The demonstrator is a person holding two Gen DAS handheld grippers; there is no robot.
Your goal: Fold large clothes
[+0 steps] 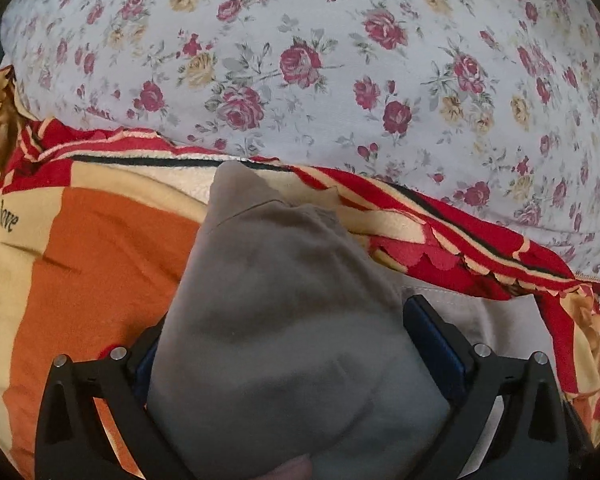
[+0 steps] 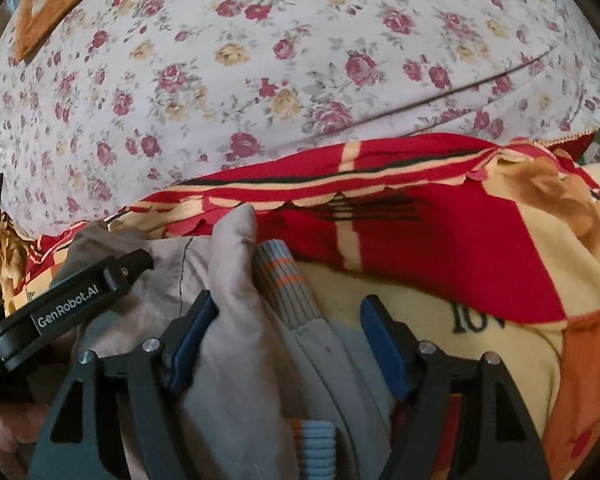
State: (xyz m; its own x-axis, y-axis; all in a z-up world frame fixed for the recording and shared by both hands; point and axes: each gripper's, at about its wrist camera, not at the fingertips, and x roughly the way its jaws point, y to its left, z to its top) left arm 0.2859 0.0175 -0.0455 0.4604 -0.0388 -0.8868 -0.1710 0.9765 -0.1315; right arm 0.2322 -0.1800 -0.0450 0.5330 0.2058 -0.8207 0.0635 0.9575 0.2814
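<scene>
The garment point(image 1: 284, 320) lies on the blanket point(image 1: 92, 264), which lies on the sheet point(image 1: 340, 80).

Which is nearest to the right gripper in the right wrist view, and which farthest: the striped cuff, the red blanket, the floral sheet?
From the right gripper:
1. Striped cuff, just beyond the fingertips.
2. Red blanket, behind the cuff, toward the right.
3. Floral sheet, farthest, across the top.

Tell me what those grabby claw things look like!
Each hand-held gripper is black, with two angled fingers, blue pads on the inner faces and round silver screws at the joints. See the left hand-held gripper and the right hand-held gripper. In the right wrist view, the left one's side carries a label in white letters, "GenRobot.AI". No cables or sleeves show.
</scene>
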